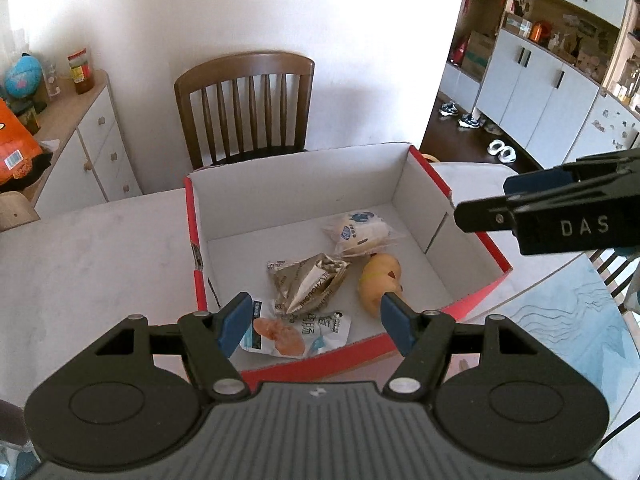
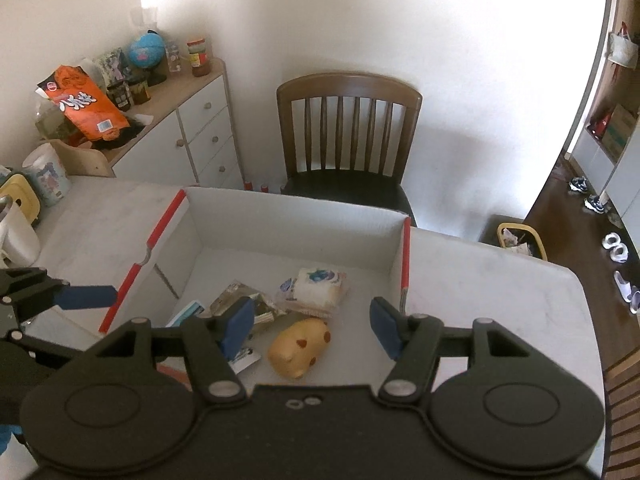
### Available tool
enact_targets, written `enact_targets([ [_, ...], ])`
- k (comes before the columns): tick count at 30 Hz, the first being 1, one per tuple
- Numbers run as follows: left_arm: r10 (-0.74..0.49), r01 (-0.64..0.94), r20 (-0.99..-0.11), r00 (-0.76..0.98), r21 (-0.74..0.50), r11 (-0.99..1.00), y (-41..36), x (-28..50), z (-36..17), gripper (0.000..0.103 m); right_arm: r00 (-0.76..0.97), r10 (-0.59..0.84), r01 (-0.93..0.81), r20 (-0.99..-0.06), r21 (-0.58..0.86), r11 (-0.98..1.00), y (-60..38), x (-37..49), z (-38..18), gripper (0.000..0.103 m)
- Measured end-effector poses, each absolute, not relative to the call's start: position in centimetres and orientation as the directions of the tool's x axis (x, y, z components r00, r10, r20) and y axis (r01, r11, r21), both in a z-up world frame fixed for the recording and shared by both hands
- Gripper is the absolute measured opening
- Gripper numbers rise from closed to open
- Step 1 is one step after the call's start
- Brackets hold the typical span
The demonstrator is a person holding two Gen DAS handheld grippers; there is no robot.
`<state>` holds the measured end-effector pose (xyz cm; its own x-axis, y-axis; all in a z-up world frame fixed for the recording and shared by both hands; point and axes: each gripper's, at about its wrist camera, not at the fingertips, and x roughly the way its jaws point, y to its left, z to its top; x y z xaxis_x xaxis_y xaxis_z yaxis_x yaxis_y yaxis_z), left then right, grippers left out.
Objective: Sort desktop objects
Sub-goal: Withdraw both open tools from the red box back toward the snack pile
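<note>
Left gripper (image 1: 316,322): jaws stand apart, nothing between the blue pads; it hangs above the near edge of the box.
Right gripper (image 2: 313,326): jaws stand apart, empty; it hangs above the box, toward the box's 3 o'clock wall. In the left wrist view its fingers enter at 3 o'clock.
Box (image 1: 412,196): open cardboard, red outside, white inside, on the pale table (image 1: 92,256).
Yellow toy (image 1: 378,280): lying on the box floor at about 4 o'clock from its middle, apart from both grippers.
Silver packet (image 1: 308,282): crumpled, near the middle of the floor, just beside the toy.
White-and-blue packet (image 1: 360,232): toward 1 o'clock, near the far wall.
Clear packet with orange contents (image 1: 292,334): at 6 o'clock, against the near wall.
Chair (image 1: 246,100): wooden, at 12 o'clock behind the table.
Cabinet (image 2: 192,132): white, at 10 o'clock in the right wrist view, cluttered on top.
</note>
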<state>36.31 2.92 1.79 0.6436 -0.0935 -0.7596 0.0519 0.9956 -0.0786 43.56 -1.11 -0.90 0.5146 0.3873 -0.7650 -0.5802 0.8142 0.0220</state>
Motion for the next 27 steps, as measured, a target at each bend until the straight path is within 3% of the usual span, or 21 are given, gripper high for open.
enact_targets([
  [17, -0.116, 0.094, -0.746, 0.656, -0.071, 0.993, 3.4, 33.5, 2.6, 0.07, 0.511, 0.39, -0.567, -0.766, 0.041, 0.823, -2.4, 39.3, -0.2, 0.068],
  [24, -0.125, 0.101, -0.739, 0.662, -0.076, 0.992, 3.6, 32.5, 2.6, 0.081, 0.516, 0.394, -0.549, -0.761, 0.059, 0.833, -3.4, 37.8, -0.3, 0.073],
  [27, -0.131, 0.107, -0.737, 0.663, -0.079, 0.991, 3.6, 32.0, 2.5, 0.084, 0.527, 0.406, -0.544, -0.747, 0.07, 0.836, -4.0, 36.9, 0.0, 0.082],
])
